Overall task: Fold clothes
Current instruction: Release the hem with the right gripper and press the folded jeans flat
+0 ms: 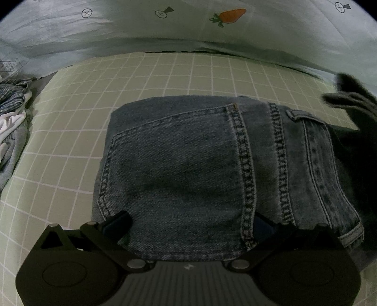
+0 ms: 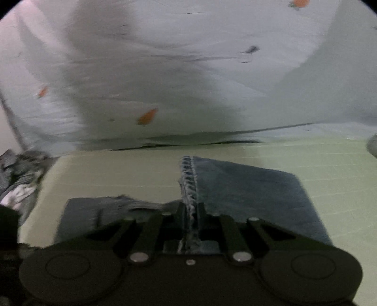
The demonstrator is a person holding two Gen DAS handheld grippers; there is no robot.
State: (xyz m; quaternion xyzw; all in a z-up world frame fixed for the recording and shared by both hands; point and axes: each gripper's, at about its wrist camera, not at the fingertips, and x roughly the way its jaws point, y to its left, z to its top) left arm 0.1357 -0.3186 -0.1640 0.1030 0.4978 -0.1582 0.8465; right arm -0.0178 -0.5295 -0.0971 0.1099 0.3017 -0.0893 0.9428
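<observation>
Blue denim jeans (image 1: 188, 153) lie folded on the green checked bed sheet (image 1: 70, 122), back pocket facing up. My left gripper (image 1: 188, 223) is open at the near edge of the jeans, and its fingers (image 1: 117, 223) stand wide apart on either side of the pocket. In the right wrist view the jeans (image 2: 247, 188) stretch away from my right gripper (image 2: 190, 211), which is shut on a frayed, stitched seam edge of the denim. That view is blurred. A dark blurred shape (image 1: 351, 103) at the right edge of the left wrist view is probably the right gripper.
A pile of striped and white clothes (image 1: 11, 113) lies at the left edge of the bed, also visible as clothes (image 2: 18, 179) in the right wrist view. A pale quilt with carrot prints (image 1: 228, 15) rises behind the sheet.
</observation>
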